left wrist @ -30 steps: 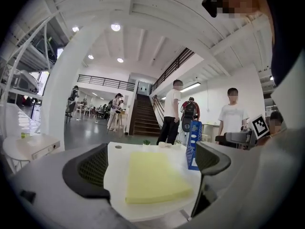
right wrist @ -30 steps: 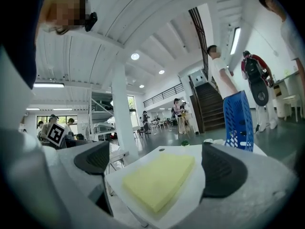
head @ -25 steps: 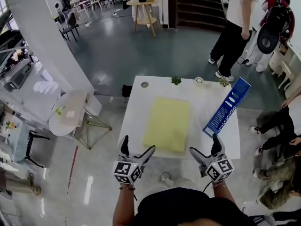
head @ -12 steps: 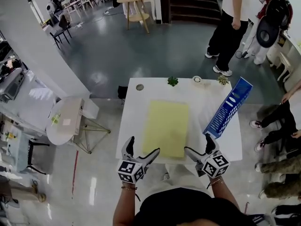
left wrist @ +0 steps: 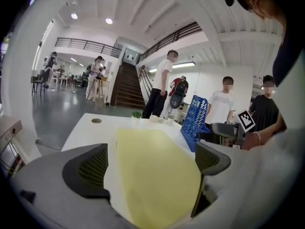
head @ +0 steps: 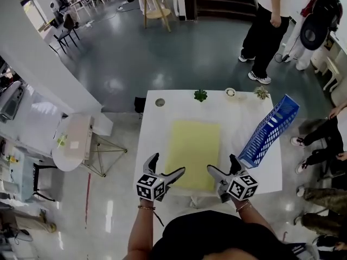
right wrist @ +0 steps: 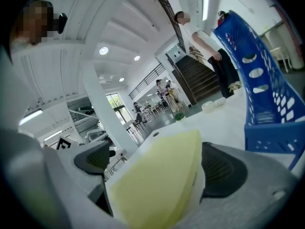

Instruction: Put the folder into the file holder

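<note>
Currently left hand-held gripper (head: 167,163), right hand-held gripper (head: 222,163): jaws apart, straddling yellow folder (head: 192,150).

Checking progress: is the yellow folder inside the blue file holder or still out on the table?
Out. The pale yellow folder lies flat on the white table, apart from the blue perforated plastic file holder.
</note>
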The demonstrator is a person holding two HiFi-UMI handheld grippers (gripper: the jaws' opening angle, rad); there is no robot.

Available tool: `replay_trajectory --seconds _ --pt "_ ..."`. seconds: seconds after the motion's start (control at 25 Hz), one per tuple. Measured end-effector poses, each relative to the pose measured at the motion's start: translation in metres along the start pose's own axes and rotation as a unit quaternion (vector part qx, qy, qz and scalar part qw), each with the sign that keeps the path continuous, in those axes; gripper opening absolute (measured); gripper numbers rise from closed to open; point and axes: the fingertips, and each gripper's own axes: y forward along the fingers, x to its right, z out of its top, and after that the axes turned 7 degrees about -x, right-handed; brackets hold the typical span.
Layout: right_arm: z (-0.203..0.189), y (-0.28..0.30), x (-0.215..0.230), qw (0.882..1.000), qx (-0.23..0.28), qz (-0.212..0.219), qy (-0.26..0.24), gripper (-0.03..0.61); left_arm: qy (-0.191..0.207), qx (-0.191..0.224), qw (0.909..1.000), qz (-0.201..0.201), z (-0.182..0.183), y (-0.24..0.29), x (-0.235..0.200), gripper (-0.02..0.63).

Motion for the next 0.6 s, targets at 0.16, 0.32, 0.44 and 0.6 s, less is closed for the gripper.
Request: replay_trajectory --seconds 0.16,0.32,0.44,0.6 --pt "-0.009 0.017 0.017 0.999 -0.015 -0.025 0.033 0.584 -0.006 -0.039 0.9991 -0.018 -0.009 0.018 -0.010 0.560" --pt "-0.011 0.033 0.039 0.997 -0.024 -0.050 0.056 0.584 -0.028 -0.073 0.9960 -0.043 -0.017 0.038 -0.021 0.560" --pt "-0.014 0.045 0.051 0.995 -0.033 -0.060 0.074 0.584 -0.042 -0.094 0.9932 -0.055 -0.023 0.051 -0.031 0.560" --pt "-0.019 0.062 0.063 0.993 -0.046 -0.063 0.094 0.584 -0.053 -0.115 0.9901 -0.061 -0.025 0.070 -0.042 0.560"
